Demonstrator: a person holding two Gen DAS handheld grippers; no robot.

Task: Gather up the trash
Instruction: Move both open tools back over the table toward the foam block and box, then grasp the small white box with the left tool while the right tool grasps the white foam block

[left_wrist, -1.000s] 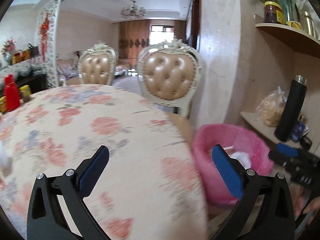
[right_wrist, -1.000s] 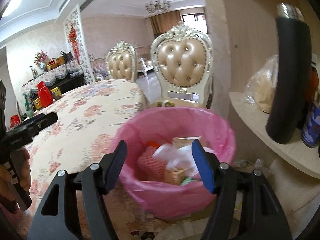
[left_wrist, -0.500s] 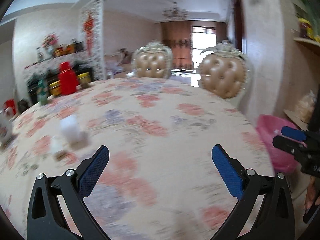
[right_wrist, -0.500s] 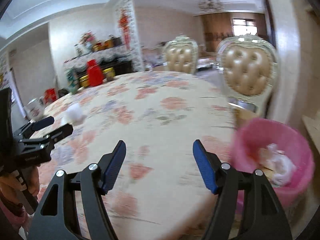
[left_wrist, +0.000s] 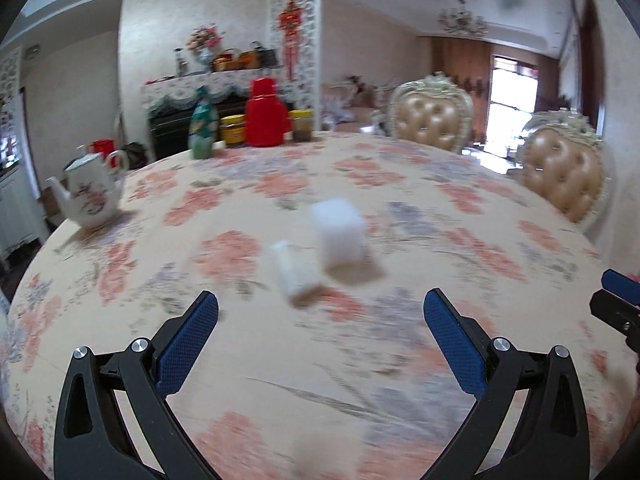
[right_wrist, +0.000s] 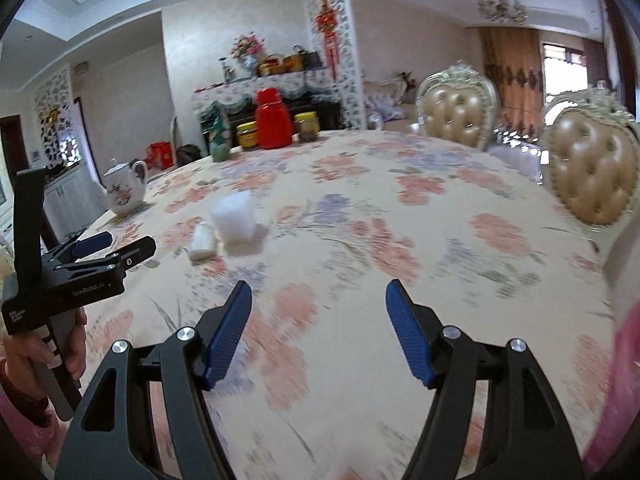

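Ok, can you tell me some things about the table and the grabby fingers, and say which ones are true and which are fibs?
1. Both grippers are holding nothing. True: the left gripper and the right gripper are open, with only tablecloth between their fingers.
2. Two white pieces of trash lie on the table. True: a white block and a smaller white piece sit close together on the flowered tablecloth.
3. The teapot is red. False: the teapot is white with a flower pattern; the red thing is a big jug at the far edge.
4. The left gripper is touching the white block. False: the block lies beyond its fingertips.
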